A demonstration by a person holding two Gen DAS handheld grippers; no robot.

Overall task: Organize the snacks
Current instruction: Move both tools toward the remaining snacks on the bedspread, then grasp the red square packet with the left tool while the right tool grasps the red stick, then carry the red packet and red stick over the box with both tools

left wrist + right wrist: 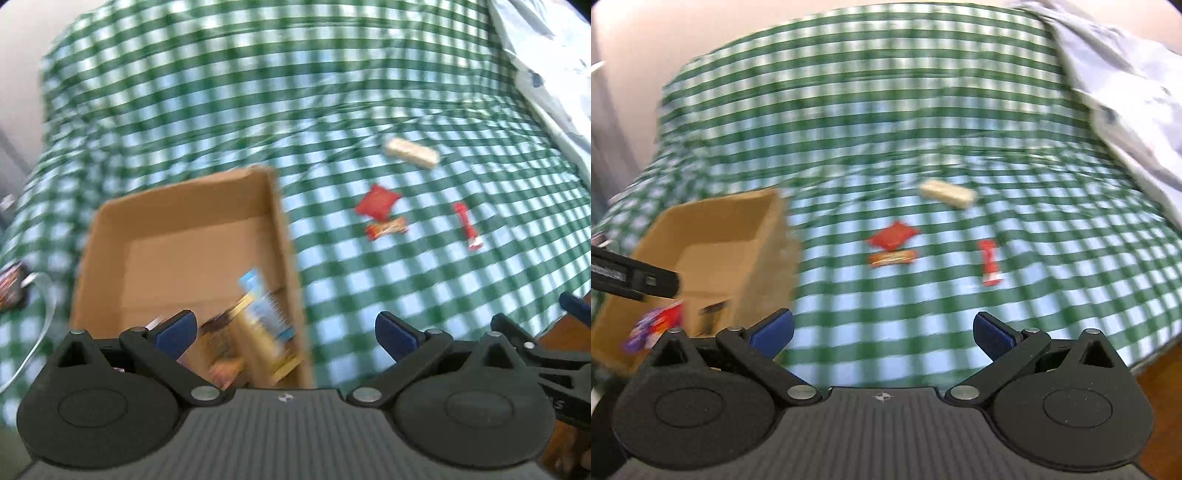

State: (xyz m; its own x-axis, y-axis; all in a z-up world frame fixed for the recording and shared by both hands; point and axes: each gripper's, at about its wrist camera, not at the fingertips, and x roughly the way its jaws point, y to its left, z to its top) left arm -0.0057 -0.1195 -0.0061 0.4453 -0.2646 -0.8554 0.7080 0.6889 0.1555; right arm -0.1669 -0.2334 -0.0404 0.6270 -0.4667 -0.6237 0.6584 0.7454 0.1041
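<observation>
An open cardboard box [177,206] sits on a green checked cloth and holds several snack packs [255,328] at its near right corner. My left gripper [286,330] is open and empty over the box's near right side. On the cloth to the right lie a beige bar [412,152], a red packet [377,201], an orange bar [388,227] and a red stick pack [467,225]. In the right wrist view my right gripper [882,330] is open and empty, near the box [713,229], with the same beige bar [947,193], red packet [893,234], orange bar [892,257] and red stick pack [990,262] ahead.
A pale patterned fabric [554,66] lies at the far right. A dark packet [11,286] and a white cable [44,325] lie left of the box. The left gripper's body [631,277] crosses the box's left side in the right wrist view. Wood floor [1167,373] shows at the cloth's near right edge.
</observation>
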